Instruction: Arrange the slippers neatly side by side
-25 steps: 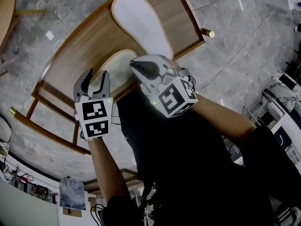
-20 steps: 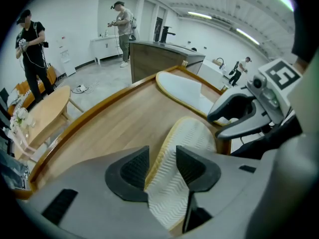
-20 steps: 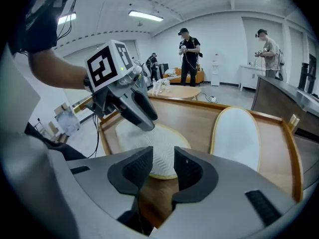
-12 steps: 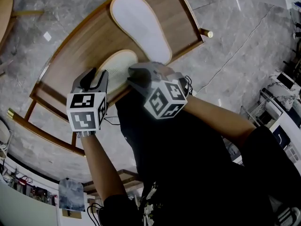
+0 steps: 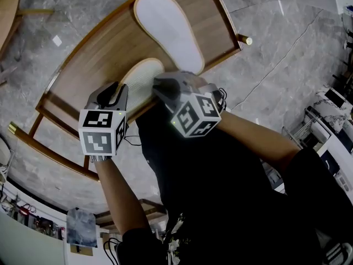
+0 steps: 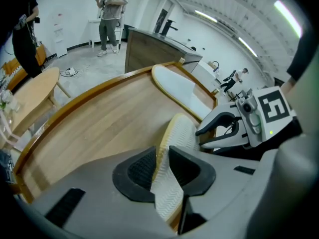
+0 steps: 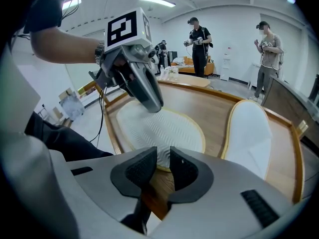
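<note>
Your left gripper [image 6: 162, 166] is pinching the near slipper [image 5: 140, 76] by its rim; its jaws have just been closing, and the black ribbed pads [image 6: 142, 166] now press on either side of the thin tan edge. Your right gripper [image 7: 162, 167] has hold of the same slipper on the opposite side; its jaws have likewise just been closing, and they stand with only a narrow gap, which the slipper's edge fills at the tips. That slipper sits at the near edge of the table [image 5: 105, 48] with its sole turned up; the sole is pale, oval and covered in a fine zigzag tread, with a tan band all round it. The far slipper [image 5: 168, 29] lies flat farther up the table; its upward face is smooth and white, a long rounded shape with the same tan border, and neither gripper touches it. A strip of bare wood shows between the two slippers; the far one points away at a slant from the one you hold. The table is warm brown wood with a straight grain and a raised, curved lip; it stands on a grey veined marble floor [image 5: 287, 48].
</note>
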Demonstrator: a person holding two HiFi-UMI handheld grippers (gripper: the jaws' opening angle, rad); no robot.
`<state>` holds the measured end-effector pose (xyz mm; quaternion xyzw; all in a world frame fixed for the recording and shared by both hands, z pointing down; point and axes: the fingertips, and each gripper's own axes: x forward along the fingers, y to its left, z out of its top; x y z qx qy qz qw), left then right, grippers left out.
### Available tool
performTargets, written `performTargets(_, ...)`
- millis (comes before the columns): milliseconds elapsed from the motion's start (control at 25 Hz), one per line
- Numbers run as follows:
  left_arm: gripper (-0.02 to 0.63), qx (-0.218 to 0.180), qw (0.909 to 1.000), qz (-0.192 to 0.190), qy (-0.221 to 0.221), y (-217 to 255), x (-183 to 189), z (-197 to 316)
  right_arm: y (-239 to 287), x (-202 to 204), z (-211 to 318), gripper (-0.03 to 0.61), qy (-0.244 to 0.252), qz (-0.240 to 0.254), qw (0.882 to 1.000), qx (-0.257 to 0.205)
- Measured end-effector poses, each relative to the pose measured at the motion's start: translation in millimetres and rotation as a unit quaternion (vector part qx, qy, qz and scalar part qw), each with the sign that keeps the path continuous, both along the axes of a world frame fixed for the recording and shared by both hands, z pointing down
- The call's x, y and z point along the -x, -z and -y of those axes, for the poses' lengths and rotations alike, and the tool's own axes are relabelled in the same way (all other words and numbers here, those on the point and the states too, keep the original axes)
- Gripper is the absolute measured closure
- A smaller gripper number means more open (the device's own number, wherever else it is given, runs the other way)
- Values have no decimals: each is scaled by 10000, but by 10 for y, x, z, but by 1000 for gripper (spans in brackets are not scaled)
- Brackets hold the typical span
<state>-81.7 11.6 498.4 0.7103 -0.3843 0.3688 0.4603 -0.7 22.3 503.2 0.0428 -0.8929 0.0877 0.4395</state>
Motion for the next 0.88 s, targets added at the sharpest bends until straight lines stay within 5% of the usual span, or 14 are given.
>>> performTargets(400,581,-387,9986,-198,301,300,-47,-36,63,9,102,522,-111,105,9997,-174)
performTargets(640,592,-759,9902,-289,1139,519,84,91,174,122,135,541,-95,309,9990,-315)
performTargets(880,594,-1122,9695,-75,2179,645,344,138,304,161,220,552,-166,504,9976,-444)
